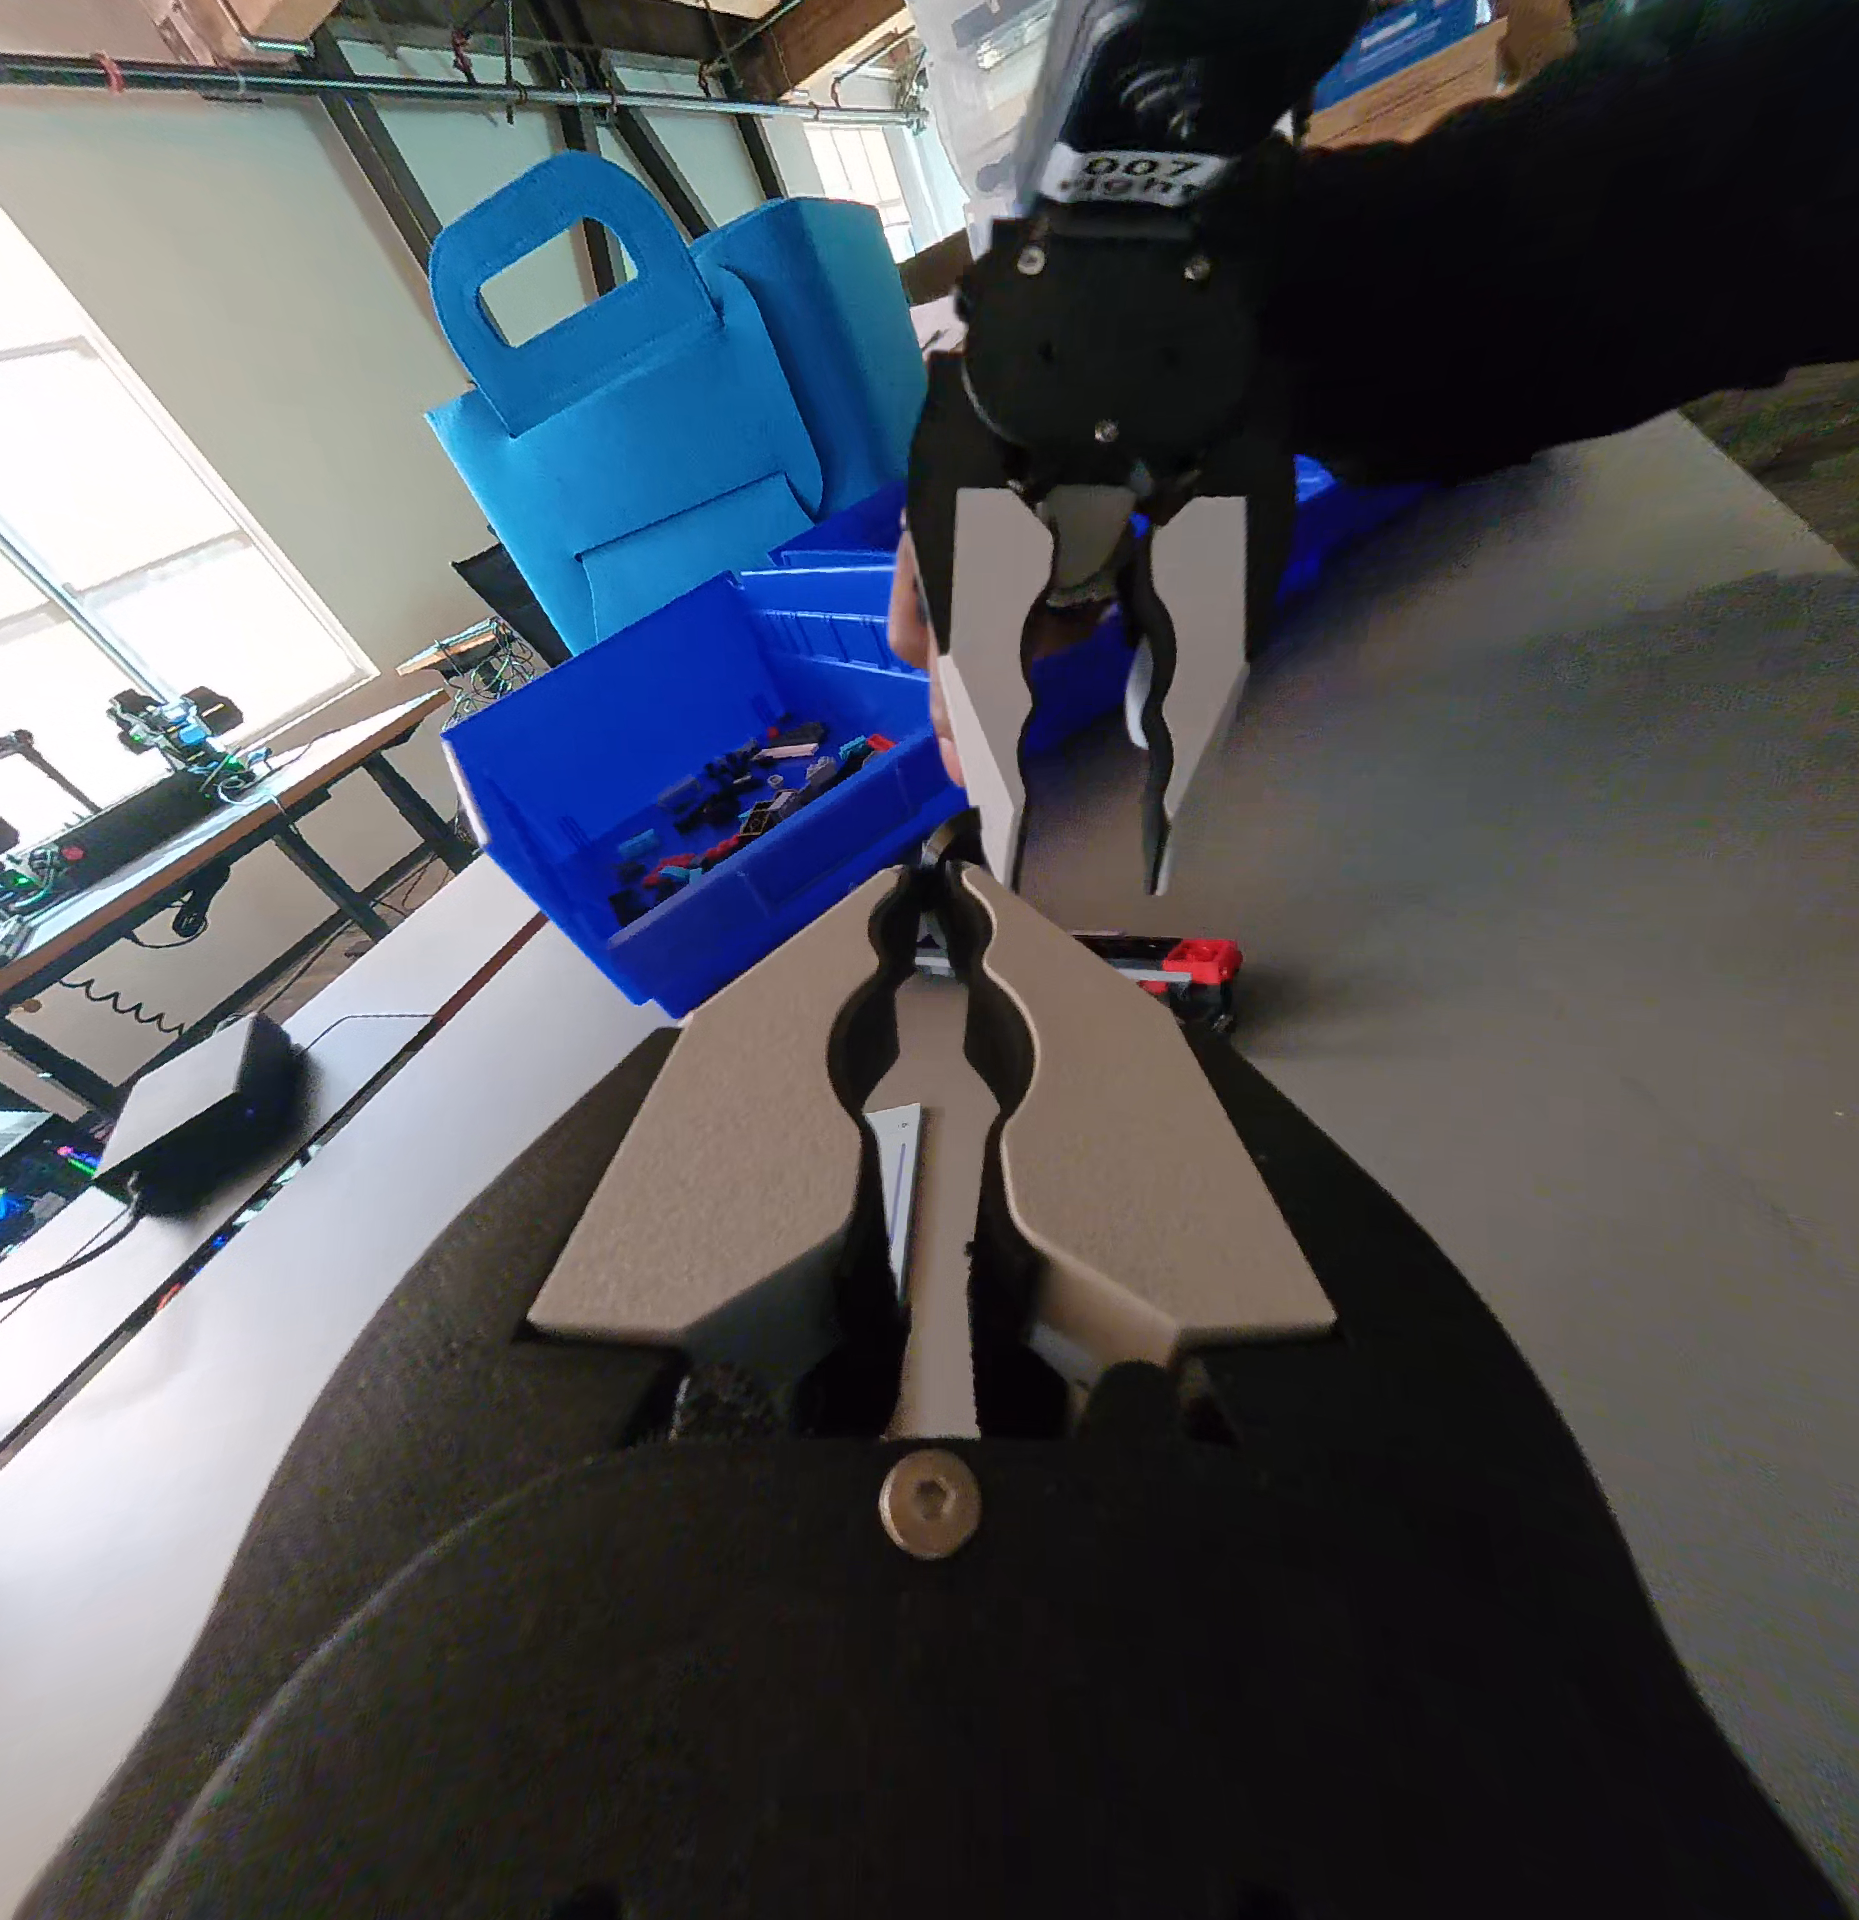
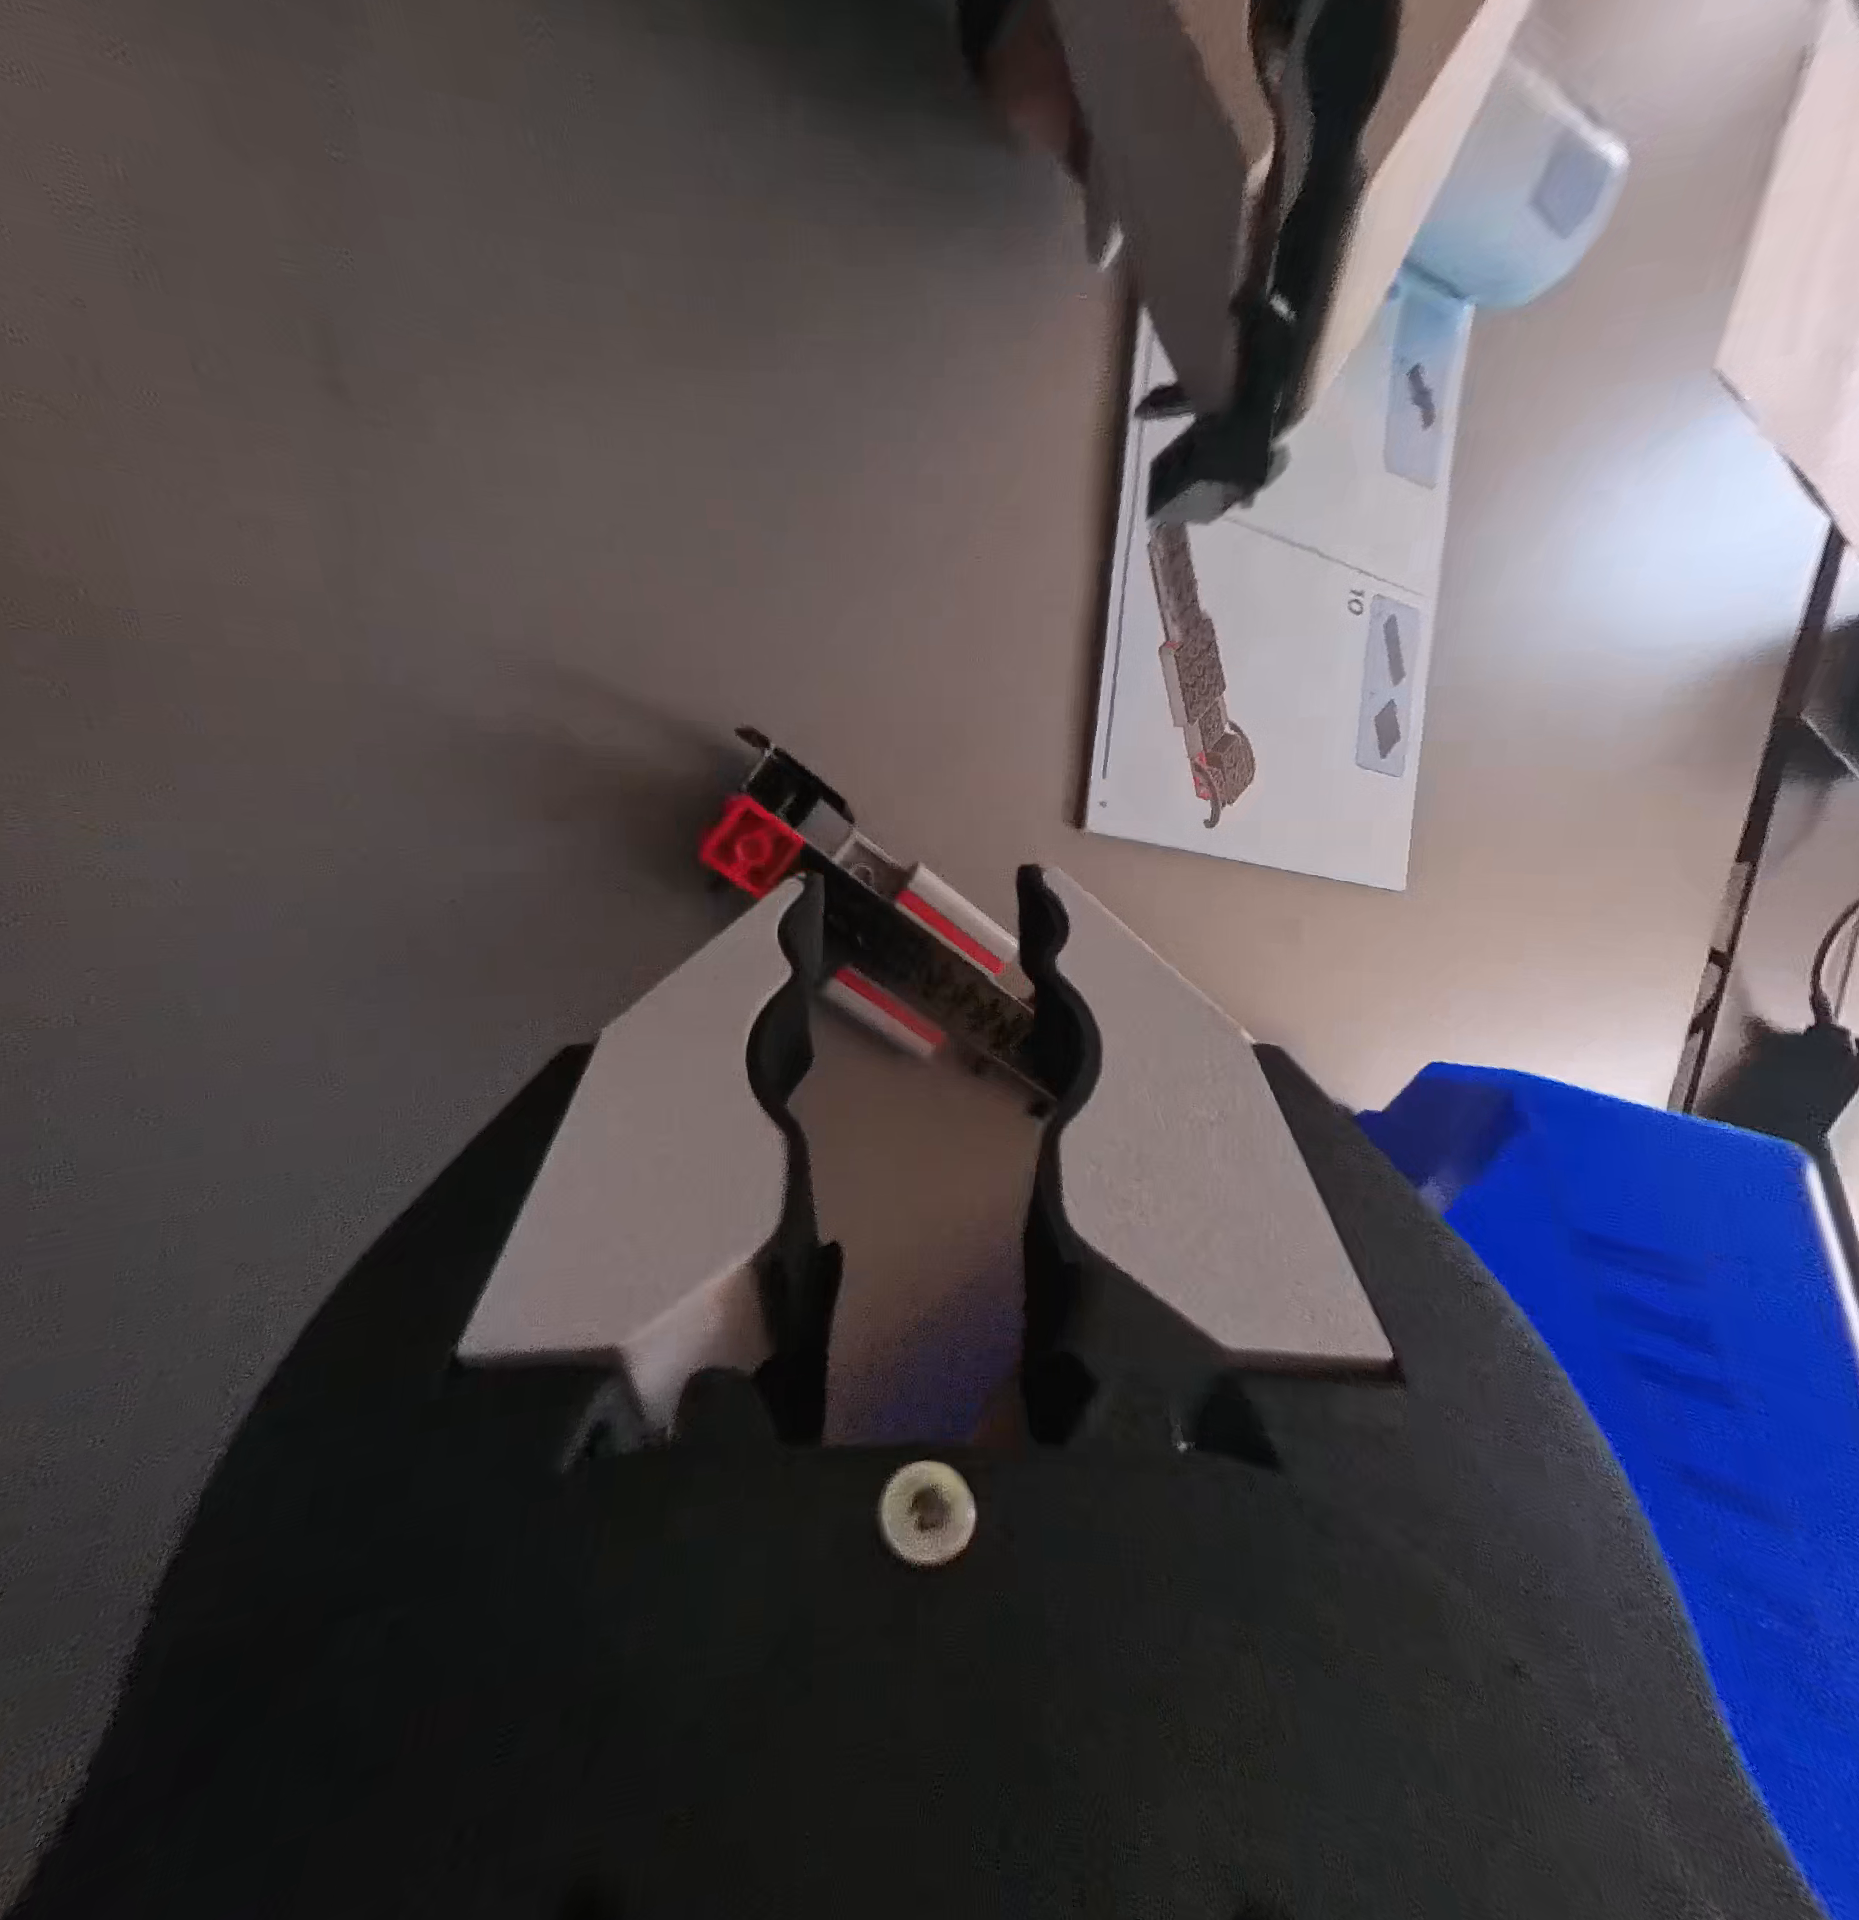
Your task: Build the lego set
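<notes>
Bare grey table (image 2: 385, 416) lay open beside the lego build (image 2: 883, 935); blue bin (image 1: 696, 790) and instruction sheet (image 2: 1289, 675) bounded the far sides.

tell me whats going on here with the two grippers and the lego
A person is building a lego set with two handheld grippers. The left gripper is shut on a small dark piece, held up over the instruction sheet. The right gripper is open, its fingers either side of the partly built model on the grey table. Loose pieces wait in the blue bin.

Matt grey tabletop (image 2: 385, 416), glossy plastic blue bin (image 1: 696, 727), soft felt bag (image 1: 613, 416), paper instruction sheet (image 2: 1268, 748) at right.
</notes>
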